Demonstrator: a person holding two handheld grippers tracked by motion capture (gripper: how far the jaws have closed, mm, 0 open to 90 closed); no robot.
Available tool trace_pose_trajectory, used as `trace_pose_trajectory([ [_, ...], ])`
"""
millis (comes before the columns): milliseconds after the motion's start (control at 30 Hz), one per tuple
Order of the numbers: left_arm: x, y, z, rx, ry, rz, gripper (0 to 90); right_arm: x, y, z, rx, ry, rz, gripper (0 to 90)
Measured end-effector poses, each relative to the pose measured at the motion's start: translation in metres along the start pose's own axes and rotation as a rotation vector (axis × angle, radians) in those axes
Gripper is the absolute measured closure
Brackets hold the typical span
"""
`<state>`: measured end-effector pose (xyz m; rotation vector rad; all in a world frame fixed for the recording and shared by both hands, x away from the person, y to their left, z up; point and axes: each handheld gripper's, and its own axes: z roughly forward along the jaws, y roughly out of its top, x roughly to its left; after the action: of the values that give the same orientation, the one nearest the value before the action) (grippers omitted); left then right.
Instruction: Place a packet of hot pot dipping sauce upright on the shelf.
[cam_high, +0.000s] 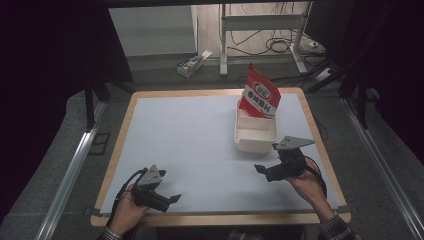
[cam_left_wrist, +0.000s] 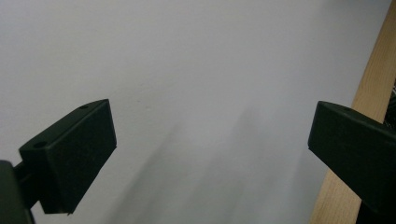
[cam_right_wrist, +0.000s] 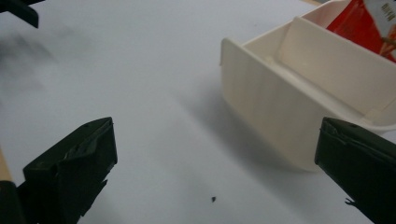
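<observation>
The right gripper is held above the worktop with its jaws wide apart and nothing between them. Just beyond its right jaw stands the white box, and a red packet leans upright in the far end of this box. The left gripper also has its jaws apart and empty, over the bare worktop, well apart from the box.

A: Colours recorded. Table rim: pale wood; mat on it: light grey-blue, unpatterned.

B: Box noted as cream-white, plain. Packet: red, with a white label panel and dark characters.

A: Left gripper and right gripper: black; top plates grey. Sleeve cuffs: checked.
</observation>
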<state>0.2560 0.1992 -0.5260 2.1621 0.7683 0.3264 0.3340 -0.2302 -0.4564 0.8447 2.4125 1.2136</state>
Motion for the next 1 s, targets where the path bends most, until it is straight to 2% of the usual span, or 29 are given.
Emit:
trace_pose_trajectory([
  [467, 0.000, 0.000, 0.001, 0.011, 0.010, 0.005, 1.6, 0.019, -0.019, -0.006, 0.006, 0.029, -0.029, 0.0],
  [800, 0.000, 0.000, 0.001, 0.012, 0.011, 0.007, 1.5, 0.031, -0.033, -0.009, 0.057, 0.045, -0.051, 0.0],
  [1000, 0.000, -0.001, 0.001, 0.015, 0.011, 0.008, 1.6, 0.036, -0.044, -0.010, 0.082, 0.050, -0.048, 0.0],
])
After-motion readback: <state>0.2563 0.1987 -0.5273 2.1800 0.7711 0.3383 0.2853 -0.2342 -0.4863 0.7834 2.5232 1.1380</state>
